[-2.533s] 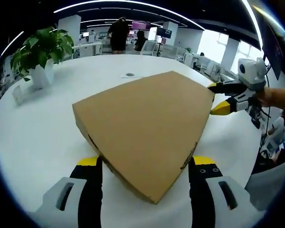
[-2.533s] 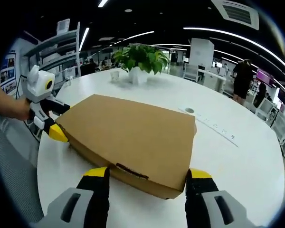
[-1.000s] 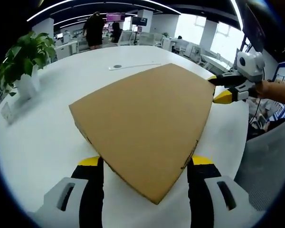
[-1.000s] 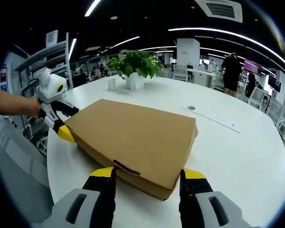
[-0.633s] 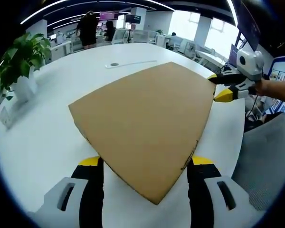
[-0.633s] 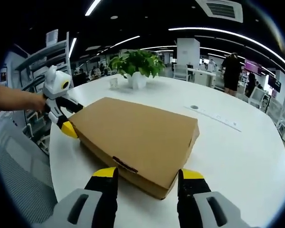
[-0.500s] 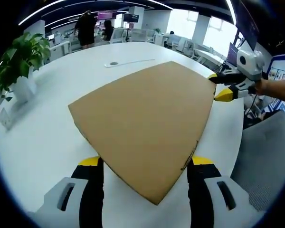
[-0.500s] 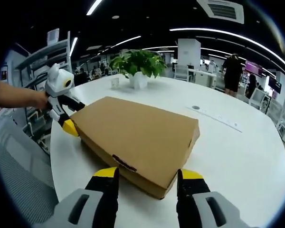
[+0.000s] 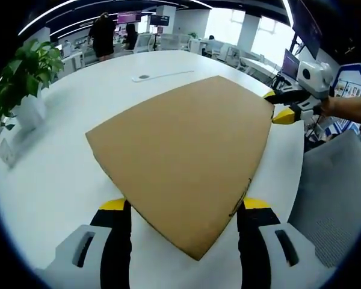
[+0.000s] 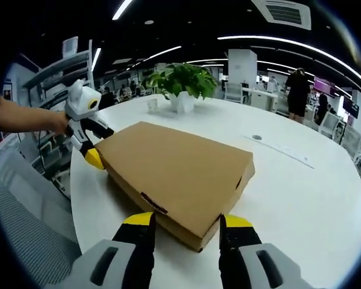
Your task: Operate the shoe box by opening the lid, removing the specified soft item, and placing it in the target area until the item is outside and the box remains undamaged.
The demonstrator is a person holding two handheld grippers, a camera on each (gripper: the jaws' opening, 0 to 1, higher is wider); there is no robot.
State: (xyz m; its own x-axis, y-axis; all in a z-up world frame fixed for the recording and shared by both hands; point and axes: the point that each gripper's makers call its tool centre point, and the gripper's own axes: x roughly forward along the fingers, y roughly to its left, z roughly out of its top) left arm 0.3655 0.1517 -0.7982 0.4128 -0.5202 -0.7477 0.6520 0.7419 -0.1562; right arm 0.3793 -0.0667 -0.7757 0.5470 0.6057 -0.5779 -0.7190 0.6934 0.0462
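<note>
Closed shoe box (image 9: 180,156) flat on white table (image 9: 48,162), one corner between left gripper (image 9: 183,205) jaws, opposite corner between right gripper (image 10: 185,221) jaws; both spread, seemingly unclamped; best to lift lid edges evenly, gently

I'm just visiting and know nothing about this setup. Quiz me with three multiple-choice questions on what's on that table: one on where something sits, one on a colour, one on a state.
1. Where is the potted plant?
A. On the box
B. On the white table, beyond the box
C. On the floor

2. What colour are the hand-held gripper tips?
A. Yellow
B. Red
C. Green

3. The shoe box lid is:
A. Removed
B. Propped upright
C. Closed flat

Answers: 1 B, it stands on the tabletop past the box's far edge. 2 A, the left hand-held gripper and right hand-held gripper end in yellow. 3 C, nothing inside is showing.
</note>
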